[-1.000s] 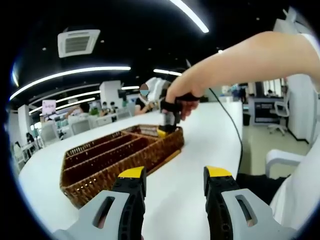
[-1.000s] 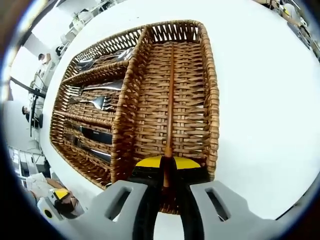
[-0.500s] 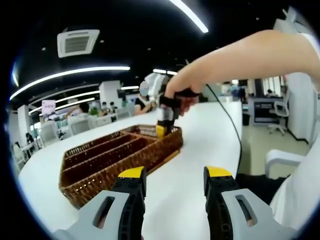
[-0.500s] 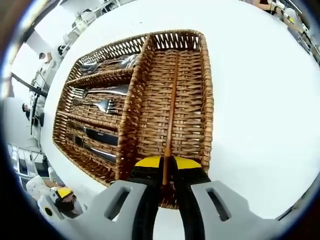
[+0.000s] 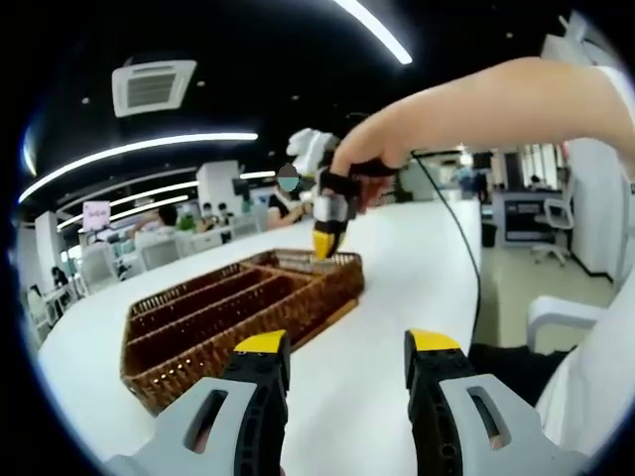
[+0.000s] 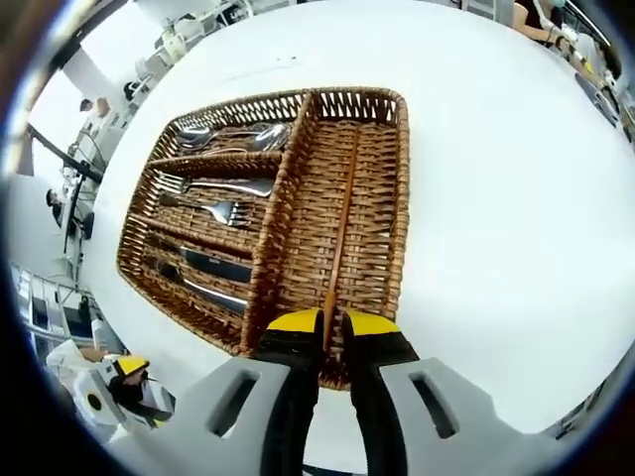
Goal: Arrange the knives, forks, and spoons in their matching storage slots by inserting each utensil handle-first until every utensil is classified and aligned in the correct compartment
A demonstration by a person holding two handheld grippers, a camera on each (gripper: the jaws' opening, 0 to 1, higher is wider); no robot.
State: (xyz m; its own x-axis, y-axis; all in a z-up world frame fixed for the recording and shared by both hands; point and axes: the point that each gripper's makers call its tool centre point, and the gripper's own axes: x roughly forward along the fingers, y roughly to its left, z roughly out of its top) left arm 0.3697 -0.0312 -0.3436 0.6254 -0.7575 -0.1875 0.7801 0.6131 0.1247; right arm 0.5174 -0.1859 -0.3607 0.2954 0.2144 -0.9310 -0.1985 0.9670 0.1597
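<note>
- The right gripper (image 6: 330, 332) is hanging above a wicker basket (image 6: 402, 213), its fingers closed on the near end of a thin brown stick (image 6: 339, 238), perhaps a chopstick, though I cannot tell for certain.
- The stick is pointing down along the basket's wide compartment, probably so it can be laid lengthwise inside.
- In the narrower slots beside it, spoons (image 6: 233, 136), forks (image 6: 213, 196) and dark-handled knives (image 6: 213, 268) are lying sorted, one kind to a slot.
- The left gripper (image 5: 337, 369) is waiting low over the near edge of the white surface (image 5: 397, 288), fingers open and gripping nothing, likely keeping clear.
- In the left gripper view, a person's hand (image 5: 372, 159) is holding the right gripper over the basket's far end.
- The basket is sitting mid-surface, well away from the edges.
- Behind is an open office with desks, chairs, strip lights and a ceiling vent.
</note>
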